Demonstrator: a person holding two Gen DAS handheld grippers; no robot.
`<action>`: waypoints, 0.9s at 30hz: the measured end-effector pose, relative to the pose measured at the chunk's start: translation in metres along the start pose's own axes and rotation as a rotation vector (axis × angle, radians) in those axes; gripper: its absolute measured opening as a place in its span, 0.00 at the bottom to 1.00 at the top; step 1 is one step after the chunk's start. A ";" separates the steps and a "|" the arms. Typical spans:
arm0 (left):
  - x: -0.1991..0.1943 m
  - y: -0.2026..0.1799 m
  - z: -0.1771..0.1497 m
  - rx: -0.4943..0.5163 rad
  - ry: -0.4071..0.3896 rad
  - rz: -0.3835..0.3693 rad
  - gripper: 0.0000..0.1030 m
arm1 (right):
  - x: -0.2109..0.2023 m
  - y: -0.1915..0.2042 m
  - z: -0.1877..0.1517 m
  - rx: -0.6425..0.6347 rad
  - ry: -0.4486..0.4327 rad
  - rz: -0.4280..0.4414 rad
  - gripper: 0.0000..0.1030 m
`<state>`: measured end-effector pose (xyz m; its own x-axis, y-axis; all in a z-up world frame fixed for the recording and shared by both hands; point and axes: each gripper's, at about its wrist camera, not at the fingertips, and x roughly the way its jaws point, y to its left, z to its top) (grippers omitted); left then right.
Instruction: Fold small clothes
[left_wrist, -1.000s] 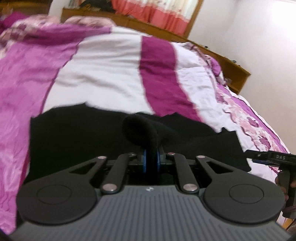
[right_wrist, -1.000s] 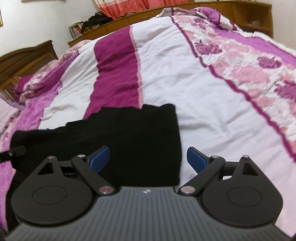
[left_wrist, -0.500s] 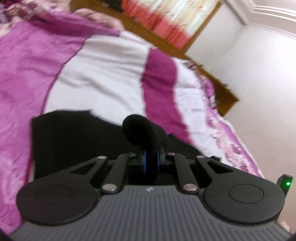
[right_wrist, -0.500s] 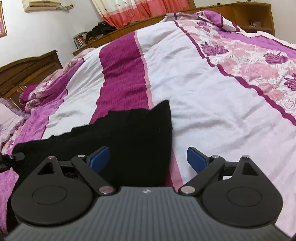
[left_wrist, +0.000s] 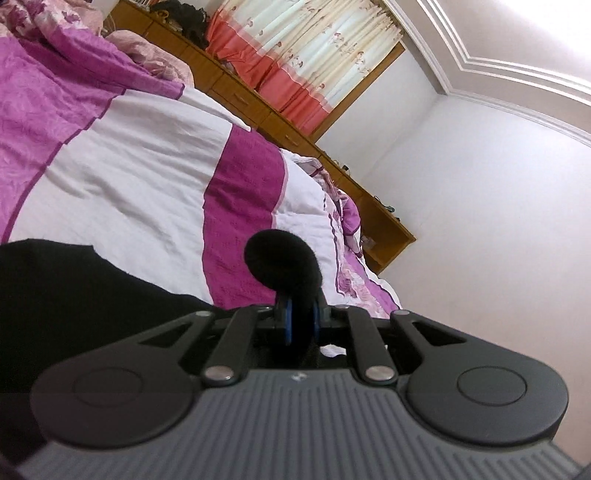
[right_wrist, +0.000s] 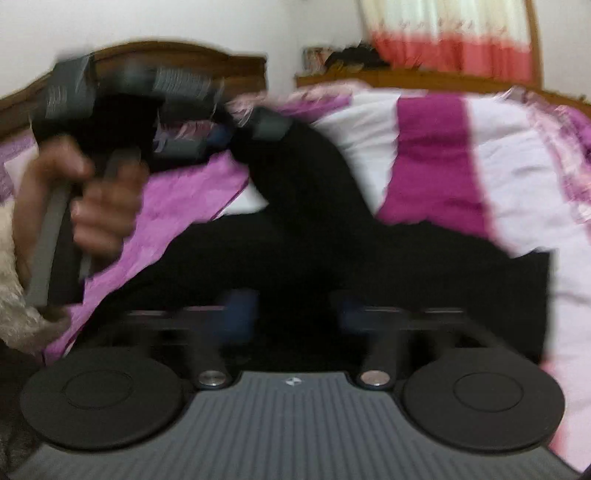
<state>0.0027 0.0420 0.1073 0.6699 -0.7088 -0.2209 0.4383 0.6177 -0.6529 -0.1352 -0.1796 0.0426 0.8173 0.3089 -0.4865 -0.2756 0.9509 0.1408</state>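
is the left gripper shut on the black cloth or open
Shut on it. In the left wrist view the left gripper has its blue pads closed together with a bunch of the black cloth pinched between and bulging above them.

Blurred black garment (right_wrist: 295, 258) on bedspread (right_wrist: 517, 166)

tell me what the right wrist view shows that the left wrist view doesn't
Only the right wrist view: a person's hand holding the left gripper from outside, the dark headboard, and the blurred right gripper, its jaws just closing around black cloth. Only the left wrist view: the left gripper's blue pads clamped on a bunched fold, plus the ceiling moulding. Both: the black garment on the pink and white bedspread, and the curtains.
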 end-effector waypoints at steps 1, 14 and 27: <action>-0.003 0.000 0.001 0.001 -0.004 -0.001 0.12 | 0.013 0.002 -0.002 0.005 0.022 -0.020 0.24; -0.041 0.034 0.026 -0.069 -0.073 0.051 0.12 | 0.055 -0.026 -0.023 -0.057 0.049 -0.556 0.24; -0.054 0.063 0.010 -0.062 0.018 0.195 0.12 | 0.051 -0.028 -0.029 -0.104 0.060 -0.550 0.26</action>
<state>-0.0002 0.1230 0.0849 0.7274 -0.5842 -0.3600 0.2632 0.7221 -0.6398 -0.1008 -0.1906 -0.0114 0.8253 -0.2361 -0.5130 0.1315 0.9638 -0.2320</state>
